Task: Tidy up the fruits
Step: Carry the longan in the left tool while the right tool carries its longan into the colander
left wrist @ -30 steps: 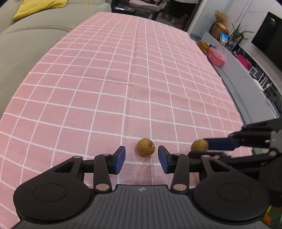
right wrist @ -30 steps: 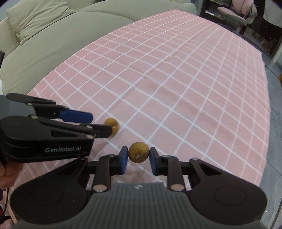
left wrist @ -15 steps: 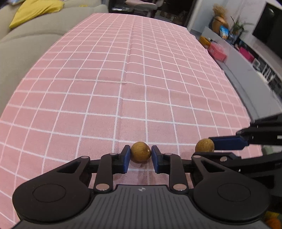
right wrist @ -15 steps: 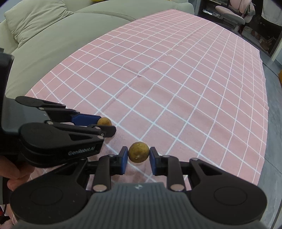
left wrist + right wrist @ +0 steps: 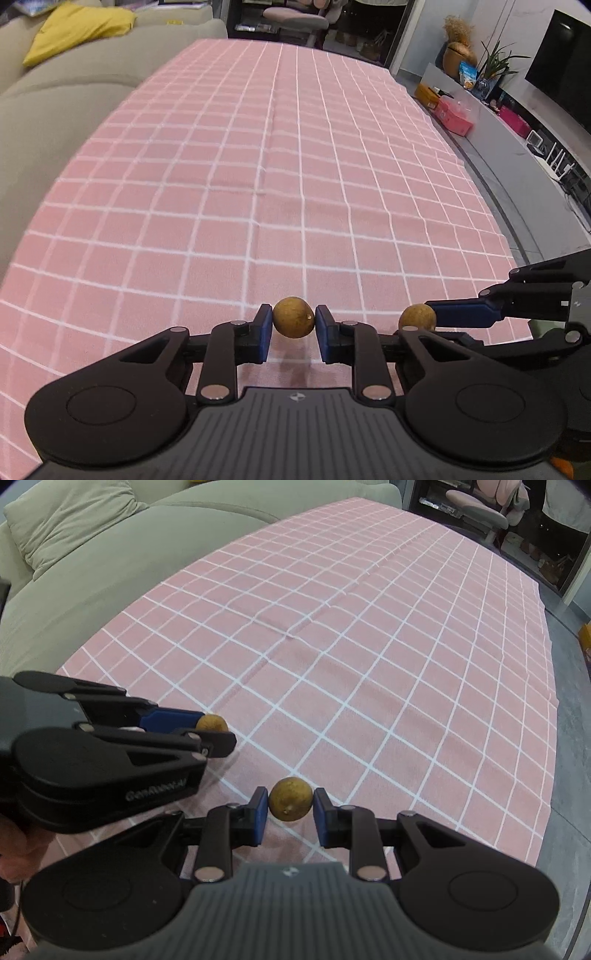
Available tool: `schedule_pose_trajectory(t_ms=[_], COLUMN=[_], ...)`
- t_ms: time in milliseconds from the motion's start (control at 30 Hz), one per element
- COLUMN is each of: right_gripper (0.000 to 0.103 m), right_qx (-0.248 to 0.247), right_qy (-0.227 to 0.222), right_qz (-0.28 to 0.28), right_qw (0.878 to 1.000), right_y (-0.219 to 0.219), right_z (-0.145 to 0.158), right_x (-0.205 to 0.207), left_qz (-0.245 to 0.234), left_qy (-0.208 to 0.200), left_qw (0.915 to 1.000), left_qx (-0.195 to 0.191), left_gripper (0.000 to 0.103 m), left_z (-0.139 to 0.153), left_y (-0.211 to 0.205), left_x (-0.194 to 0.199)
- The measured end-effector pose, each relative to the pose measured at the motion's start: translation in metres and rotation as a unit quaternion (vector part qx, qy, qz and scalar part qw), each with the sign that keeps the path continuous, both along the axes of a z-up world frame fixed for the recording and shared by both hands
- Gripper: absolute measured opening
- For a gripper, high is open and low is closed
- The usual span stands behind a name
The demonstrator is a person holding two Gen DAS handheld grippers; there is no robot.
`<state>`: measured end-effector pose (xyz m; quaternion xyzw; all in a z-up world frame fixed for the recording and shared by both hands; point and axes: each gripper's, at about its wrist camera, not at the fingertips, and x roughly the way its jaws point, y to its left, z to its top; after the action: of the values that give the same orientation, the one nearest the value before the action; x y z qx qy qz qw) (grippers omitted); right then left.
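Two small round brown fruits are in hand over a pink checked tablecloth (image 5: 258,177). My left gripper (image 5: 293,322) is shut on one brown fruit (image 5: 293,317), blue pads pressing both its sides; in the right wrist view that same fruit (image 5: 211,723) shows at the left gripper's tip. My right gripper (image 5: 290,805) is shut on the other brown fruit (image 5: 290,799), which in the left wrist view (image 5: 417,317) sits at the right gripper's blue pad. Both fruits are near the cloth's front edge, side by side.
A grey-green sofa (image 5: 110,554) runs along the table's left side, with a yellow cushion (image 5: 81,26) on it. A grey TV bench (image 5: 517,147) with boxes and plants lies to the right. A person's hand (image 5: 18,845) holds the left gripper.
My left gripper closed from open onto the brown fruit that lay between its pads. The view tilted up a little. The right gripper kept still, holding its fruit.
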<state>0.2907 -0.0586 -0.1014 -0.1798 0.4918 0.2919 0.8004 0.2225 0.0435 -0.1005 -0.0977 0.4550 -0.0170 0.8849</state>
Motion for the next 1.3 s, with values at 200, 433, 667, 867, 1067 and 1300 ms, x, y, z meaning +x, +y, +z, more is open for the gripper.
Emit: schedule_pose_trajectory(t_ms=[200, 433, 667, 867, 1067, 1300], right_gripper=[0.022, 0.022, 0.022, 0.022, 0.022, 0.022], right_qx=[0.01, 0.038, 0.07, 0.087, 0.096, 0.095], right_qy=[-0.013, -0.027, -0.045, -0.058, -0.066, -0.074], right_qz=[0.008, 0.01, 0.001, -0.005, -0.018, -0.04], right_qw=[1.0, 0.999, 0.997, 0.994, 0.993, 0.992], right_y=[0.012, 0.022, 0.014, -0.002, -0.025, -0.056], right_z=[0.017, 0.045, 0.077, 0.096, 0.108, 0.113], right_x=[-0.015, -0.046, -0.086, -0.123, -0.152, -0.177], left_qz=[0.021, 0.011, -0.007, -0.036, -0.062, -0.091], left_qy=[0.002, -0.022, -0.042, -0.062, -0.067, -0.071], left_qw=[0.9998, 0.9997, 0.999, 0.9972, 0.9957, 0.9933], left_qx=[-0.006, -0.005, 0.012, 0.023, 0.013, 0.005], left_gripper=[0.027, 0.027, 0.027, 0.027, 0.027, 0.027], left_z=[0.018, 0.052, 0.084, 0.106, 0.117, 0.119], left_y=[0.019, 0.027, 0.019, 0.005, -0.013, -0.033], left_x=[-0.009, -0.029, -0.056, -0.082, -0.103, -0.12])
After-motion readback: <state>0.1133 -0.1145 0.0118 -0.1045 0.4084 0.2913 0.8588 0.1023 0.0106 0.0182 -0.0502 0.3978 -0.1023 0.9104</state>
